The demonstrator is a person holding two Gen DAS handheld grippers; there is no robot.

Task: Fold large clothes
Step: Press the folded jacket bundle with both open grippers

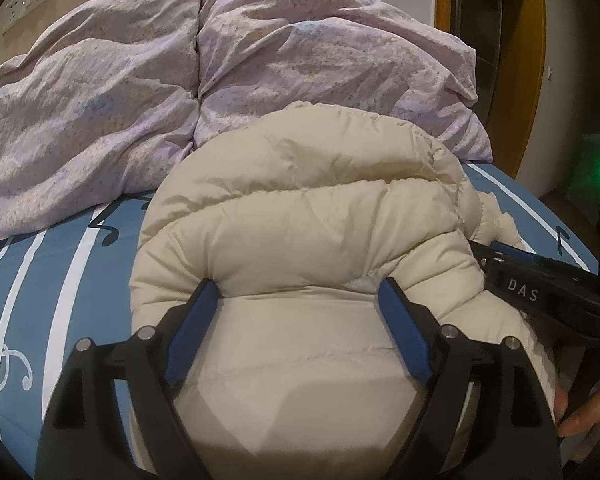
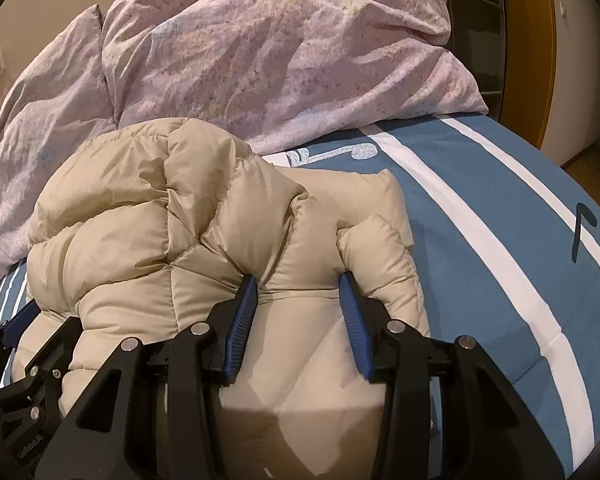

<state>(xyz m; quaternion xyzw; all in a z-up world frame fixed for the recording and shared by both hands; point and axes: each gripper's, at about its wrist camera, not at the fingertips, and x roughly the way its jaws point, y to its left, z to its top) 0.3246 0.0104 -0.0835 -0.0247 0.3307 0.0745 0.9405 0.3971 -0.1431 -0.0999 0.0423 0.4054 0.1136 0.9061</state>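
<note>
A cream puffer jacket (image 1: 300, 216) lies bunched and partly folded on the blue striped bed sheet (image 1: 60, 280); it also shows in the right wrist view (image 2: 160, 232). My left gripper (image 1: 298, 288) is open, its blue pads (image 1: 192, 328) pressed against a thick fold of the jacket's near edge. My right gripper (image 2: 298, 280) is open too, its pads (image 2: 240, 320) straddling a padded fold at the jacket's right side. The right gripper also shows at the right of the left wrist view (image 1: 540, 280).
A crumpled lilac duvet (image 1: 140, 92) is heaped at the far side of the bed, touching the jacket's far edge. The bed's right edge (image 2: 580, 208) drops to a wooden floor. A wall socket panel (image 1: 28, 0) is at far left.
</note>
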